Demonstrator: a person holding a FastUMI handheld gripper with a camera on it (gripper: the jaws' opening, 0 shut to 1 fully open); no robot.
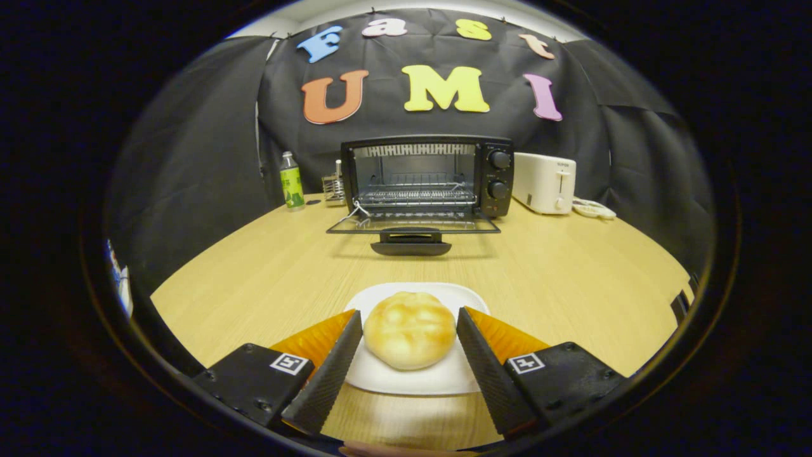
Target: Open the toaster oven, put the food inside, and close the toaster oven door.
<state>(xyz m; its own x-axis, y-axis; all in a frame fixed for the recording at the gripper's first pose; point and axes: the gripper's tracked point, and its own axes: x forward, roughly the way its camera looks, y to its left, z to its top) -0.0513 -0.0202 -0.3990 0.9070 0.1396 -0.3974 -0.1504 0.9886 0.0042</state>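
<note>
- With its fingers spread wide, the gripper [409,330] straddles the bun [409,330], which sits between the fingertips; whether they touch it is unclear.
- Under the bun lies a white plate [406,377] on the wooden table [571,285].
- Well beyond, the toaster oven [426,178] stands with its door [412,223] dropped open.
- Beside it sits a white toaster [544,183].

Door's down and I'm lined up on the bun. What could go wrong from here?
1. The gripper is open around the bun, which looks soft; a hard squeeze may crush it.
2. The bun lies on a white plate; a low or skewed close could nudge the plate across the table.
3. The toaster oven has its door flat out front; a low carry could knock its handle.
</note>
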